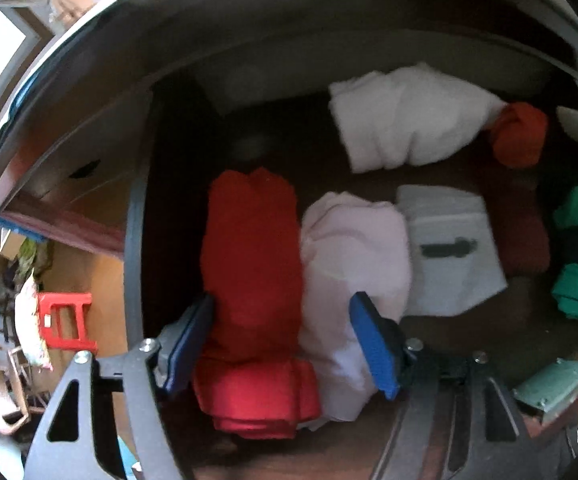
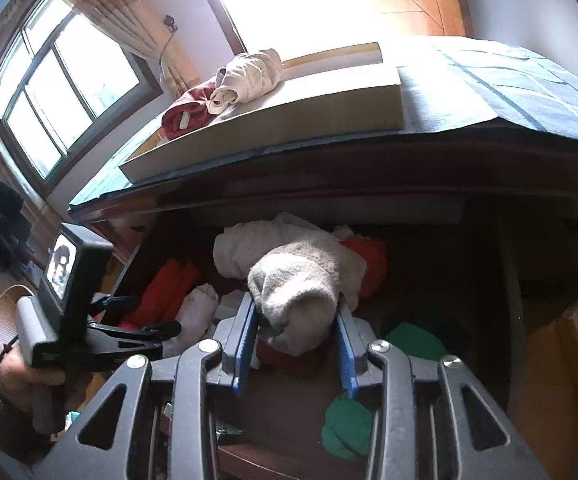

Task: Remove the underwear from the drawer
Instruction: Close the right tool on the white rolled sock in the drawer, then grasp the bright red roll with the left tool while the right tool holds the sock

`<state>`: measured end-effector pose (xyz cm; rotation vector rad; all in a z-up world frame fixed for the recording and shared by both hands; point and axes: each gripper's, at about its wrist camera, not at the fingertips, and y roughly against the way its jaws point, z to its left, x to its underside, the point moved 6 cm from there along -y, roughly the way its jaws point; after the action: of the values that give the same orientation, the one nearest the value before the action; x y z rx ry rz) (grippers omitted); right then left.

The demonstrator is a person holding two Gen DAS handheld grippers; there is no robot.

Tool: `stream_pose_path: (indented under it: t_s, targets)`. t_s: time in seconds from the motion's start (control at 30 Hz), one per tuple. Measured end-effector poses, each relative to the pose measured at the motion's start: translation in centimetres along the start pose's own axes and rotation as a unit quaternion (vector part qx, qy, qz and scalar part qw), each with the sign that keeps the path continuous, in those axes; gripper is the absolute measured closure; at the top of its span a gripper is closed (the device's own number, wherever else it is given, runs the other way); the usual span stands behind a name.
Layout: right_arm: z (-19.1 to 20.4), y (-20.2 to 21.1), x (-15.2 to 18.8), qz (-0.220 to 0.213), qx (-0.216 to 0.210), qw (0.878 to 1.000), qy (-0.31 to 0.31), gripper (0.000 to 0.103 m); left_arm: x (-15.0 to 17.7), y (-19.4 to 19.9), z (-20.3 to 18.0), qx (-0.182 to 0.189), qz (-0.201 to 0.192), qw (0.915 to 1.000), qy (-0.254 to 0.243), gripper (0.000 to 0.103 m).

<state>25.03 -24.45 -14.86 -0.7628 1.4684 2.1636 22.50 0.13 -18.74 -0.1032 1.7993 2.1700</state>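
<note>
The open drawer [image 1: 133,240] holds rolled and folded clothes. In the left wrist view my left gripper [image 1: 285,308] points down into it, jaws open astride a red rolled garment [image 1: 249,264] and a pale pink one [image 1: 353,264]. The left pad lies against the red roll's side and the right pad hangs over the pink cloth. In the right wrist view my right gripper [image 2: 296,304] is shut on a grey-white knitted bundle [image 2: 301,280], held above the drawer [image 2: 513,300]. The left gripper [image 2: 165,332] shows there too, reaching in from the left.
Also in the drawer: a white folded cloth [image 1: 409,120], an orange bundle [image 1: 521,136], a pale folded piece [image 1: 449,248], green rolls [image 1: 577,256]. On top stands a cardboard box [image 2: 289,108] with a beige garment [image 2: 249,76] and a maroon one [image 2: 187,112]. A red stool [image 1: 65,320] stands at the left.
</note>
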Motion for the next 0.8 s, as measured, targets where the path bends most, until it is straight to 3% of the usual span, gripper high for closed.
stream_pose_path:
  t_s: [0.3,0.5,0.63,0.8]
  targets:
    - [-0.6,-0.1,0.2,0.003,-0.011,1.000,-0.019,0.064,0.1,-0.7,-0.9,-0.009,0.009,0.9999,0.006,0.035]
    - [-0.9,0.4,0.1,-0.006,-0.015,0.999,-0.027,0.064,0.7,-0.1,-1.1,-0.013,0.001,0.9999,0.009,0.064]
    - [-1.0,0.6,0.1,-0.009,-0.018,0.999,-0.032,0.064,0.4,1.1,-0.3,0.043,-0.026,0.9979,0.039,0.072]
    - [-1.1,1.0,-0.1,-0.017,-0.017,0.999,-0.036,0.064,0.9,2.9,-0.3,0.126,-0.063,0.9887,0.051,0.076]
